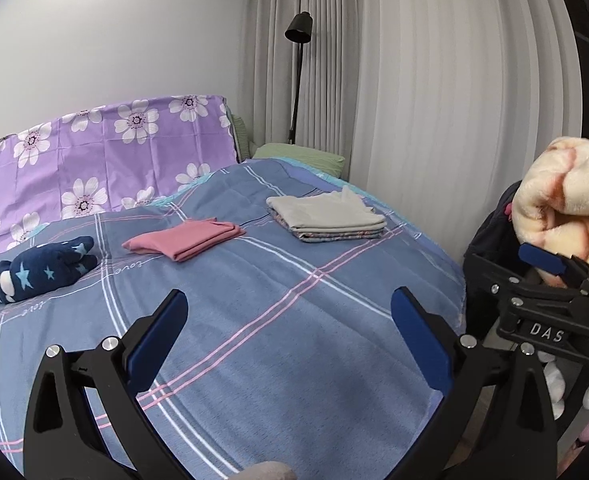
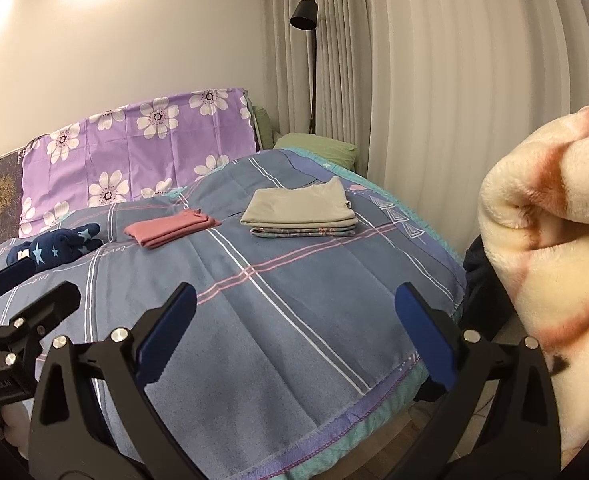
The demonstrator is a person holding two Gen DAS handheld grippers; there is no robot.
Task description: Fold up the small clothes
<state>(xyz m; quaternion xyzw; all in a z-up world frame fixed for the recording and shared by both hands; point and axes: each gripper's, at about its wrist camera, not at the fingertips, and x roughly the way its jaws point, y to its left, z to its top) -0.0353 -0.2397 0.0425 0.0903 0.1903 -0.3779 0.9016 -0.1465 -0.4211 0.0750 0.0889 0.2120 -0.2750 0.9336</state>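
Here the bed fills most of both views, covered by a blue-grey checked quilt, with a purple flowered pillow at its head and pale curtains behind. At the right edge hangs a cream fleece garment with reddish markings, bunched and off the bed; what holds it up cannot be made out. It looks thick, soft and light, likely to slump and spring back out of a crease, so a hold on a hem or corner edge, not the bulky middle, seems best. On the quilt lie a stack of folded grey cloths, a folded pink piece and a rolled navy star-print piece, well apart from one another. The left gripper hovers over the bare quilt, jaws spread wide and empty. The right gripper is likewise spread with nothing between its blue pads, the fleece just beside it.
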